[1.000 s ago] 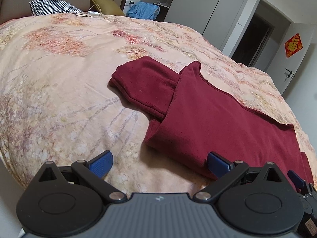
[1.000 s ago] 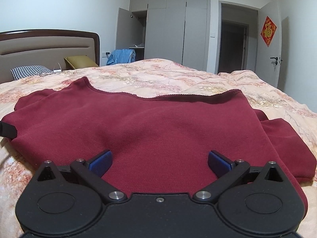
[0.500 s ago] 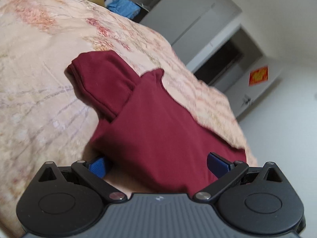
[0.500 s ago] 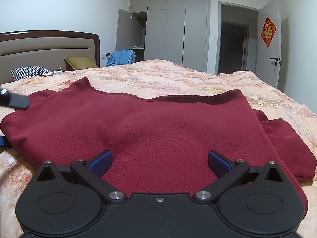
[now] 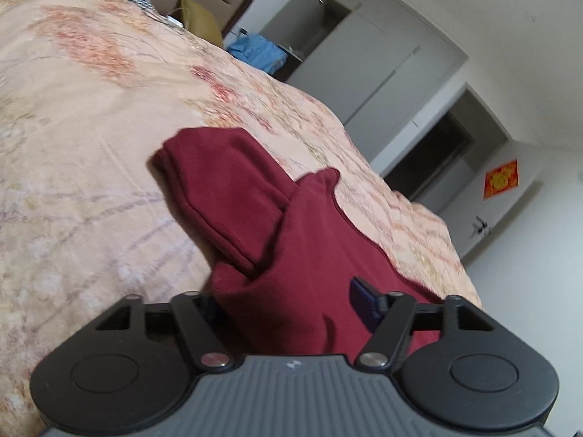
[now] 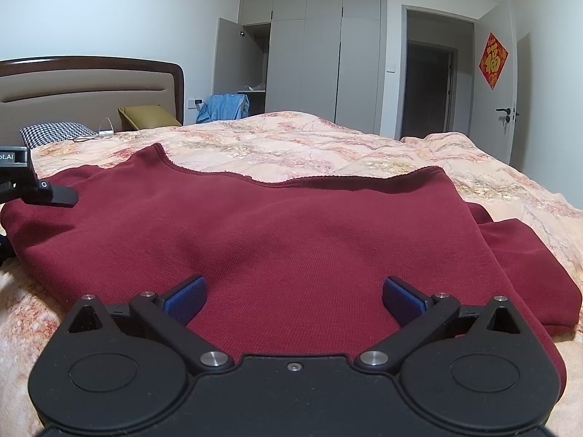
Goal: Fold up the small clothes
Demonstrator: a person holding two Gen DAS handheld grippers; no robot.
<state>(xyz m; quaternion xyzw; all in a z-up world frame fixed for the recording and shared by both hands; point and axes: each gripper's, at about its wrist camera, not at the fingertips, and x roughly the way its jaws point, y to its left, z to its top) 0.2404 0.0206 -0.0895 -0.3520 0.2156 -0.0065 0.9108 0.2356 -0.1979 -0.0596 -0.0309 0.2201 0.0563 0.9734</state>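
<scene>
A dark red sweater lies flat on the floral bedspread, one sleeve folded in at each side. In the left wrist view the sweater has its near left corner between the blue pads of my left gripper; the jaws have narrowed around the cloth but are not fully shut, and the left pad is hidden behind the fabric. My right gripper is open, its pads resting over the sweater's near hem. The left gripper's body shows at the left edge of the right wrist view.
A headboard, a checked pillow and a mustard cushion are at the bed's far end. A blue garment lies by the open wardrobe. A dark doorway is at the right.
My left gripper has moved in onto the sweater's left corner, tilted, and its jaws have narrowed around the cloth. The right gripper has stayed still and open.
</scene>
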